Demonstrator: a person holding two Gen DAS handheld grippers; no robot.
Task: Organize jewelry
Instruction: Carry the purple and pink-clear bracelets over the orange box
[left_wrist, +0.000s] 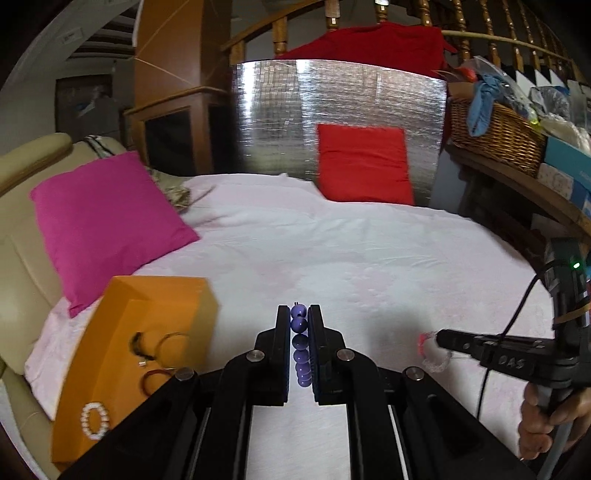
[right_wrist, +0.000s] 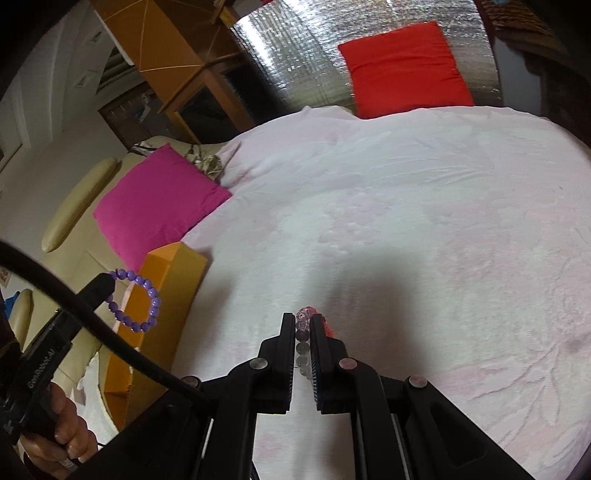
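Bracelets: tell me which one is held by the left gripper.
The purple bead bracelet, clamped in the left gripper. The clear pink one is in the right gripper; the white pearl one lies in the orange box.

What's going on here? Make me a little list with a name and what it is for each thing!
left gripper: shut on the purple bead bracelet, held in the air
right gripper: shut on the clear pink bead bracelet
orange box: open, at the left edge of the bed
inside the box: white pearl bracelet, dark red ring bangle, thin hoop, dark curved piece
bed cover: pale pink, patterned
pillows: pink pillow on the left, red pillow at the far end
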